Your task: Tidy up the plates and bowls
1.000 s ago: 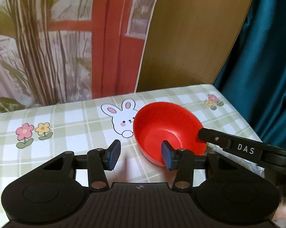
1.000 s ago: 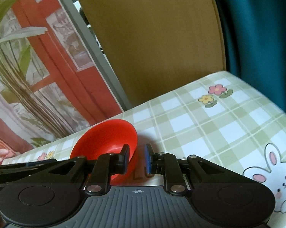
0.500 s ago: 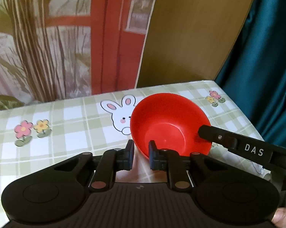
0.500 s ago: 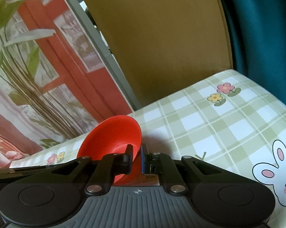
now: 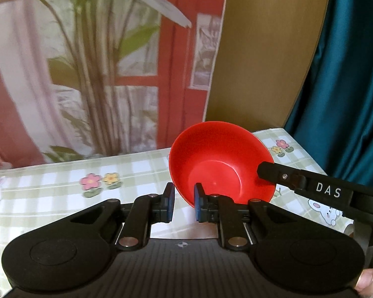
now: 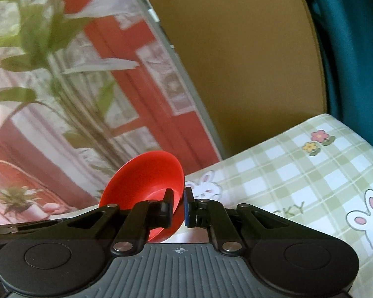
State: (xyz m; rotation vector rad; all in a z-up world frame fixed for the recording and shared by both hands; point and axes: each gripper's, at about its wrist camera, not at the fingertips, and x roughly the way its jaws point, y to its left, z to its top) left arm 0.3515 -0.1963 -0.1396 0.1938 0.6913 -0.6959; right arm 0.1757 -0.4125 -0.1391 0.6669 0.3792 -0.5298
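A red bowl (image 5: 220, 161) is held tilted in the air above the checked tablecloth (image 5: 50, 193). My right gripper (image 6: 178, 207) is shut on the bowl's rim (image 6: 146, 173), one finger inside and one outside. In the left wrist view the right gripper's finger (image 5: 298, 178) marked DAS reaches the bowl's right rim. My left gripper (image 5: 184, 204) stands partly open at the bowl's near rim; its right pad (image 5: 199, 206) sits against the bowl's lower edge, its left pad apart from it.
The tablecloth (image 6: 285, 168) bears bunny and flower prints. Behind the table stand a printed backdrop with plants and a red frame (image 5: 87, 74), a brown board (image 5: 261, 62) and a teal curtain (image 5: 347, 87).
The bowl has been lifted off the table and tilted up in the right gripper. The left gripper, nearly shut half a second ago, has opened a little.
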